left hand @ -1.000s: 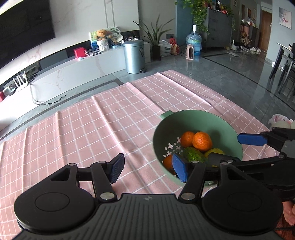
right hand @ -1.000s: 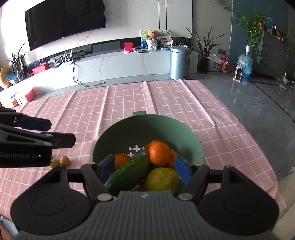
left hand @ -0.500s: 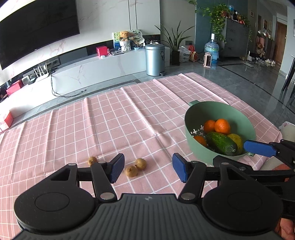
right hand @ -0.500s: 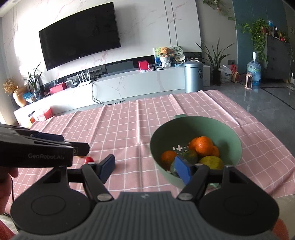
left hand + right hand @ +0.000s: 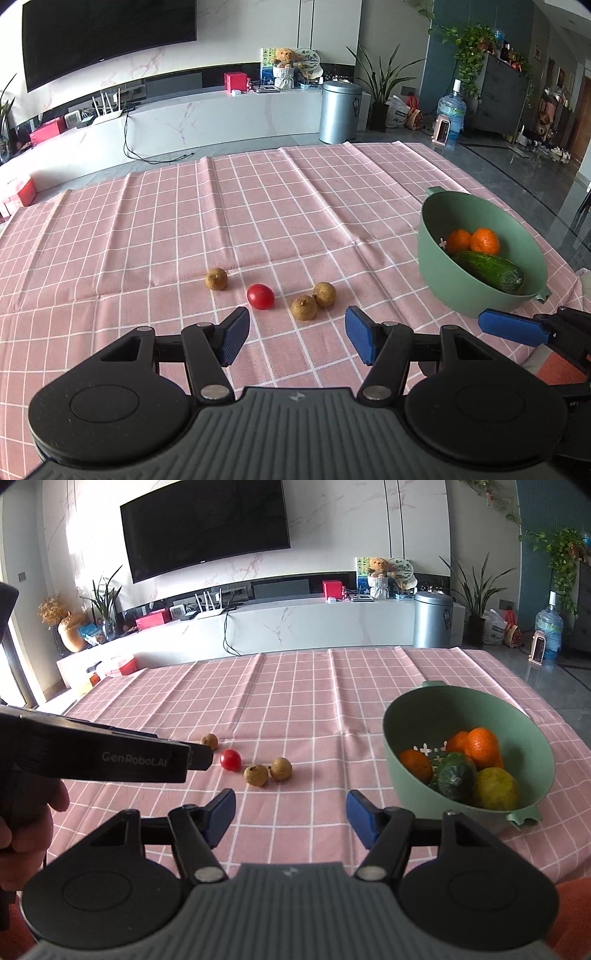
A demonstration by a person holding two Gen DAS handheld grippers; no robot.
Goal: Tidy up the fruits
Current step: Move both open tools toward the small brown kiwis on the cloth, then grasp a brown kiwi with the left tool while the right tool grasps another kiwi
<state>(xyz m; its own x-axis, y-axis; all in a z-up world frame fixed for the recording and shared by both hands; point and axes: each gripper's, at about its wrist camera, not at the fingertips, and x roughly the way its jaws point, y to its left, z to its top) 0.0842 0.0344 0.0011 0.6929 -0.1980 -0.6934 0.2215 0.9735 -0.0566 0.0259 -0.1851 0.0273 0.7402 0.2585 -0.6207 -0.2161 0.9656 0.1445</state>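
Observation:
On the pink checked cloth lie three brown longans and a red cherry tomato. My left gripper hovers open just short of them, nothing between its pads. The green bowl at the right holds oranges and a cucumber. In the right wrist view, my right gripper is closing on empty air, short of the longans and tomato. The bowl also holds a yellow fruit. My left gripper reaches in from the left.
The cloth's right edge runs close behind the bowl, with grey floor beyond. A hand holds the left gripper. One blue pad of the right gripper shows in front of the bowl. A TV console and metal bin stand far back.
Both grippers swung left, away from the bowl, which slid from the middle to the right of each view. The longans and tomato came into view ahead. The right jaws narrowed slightly.

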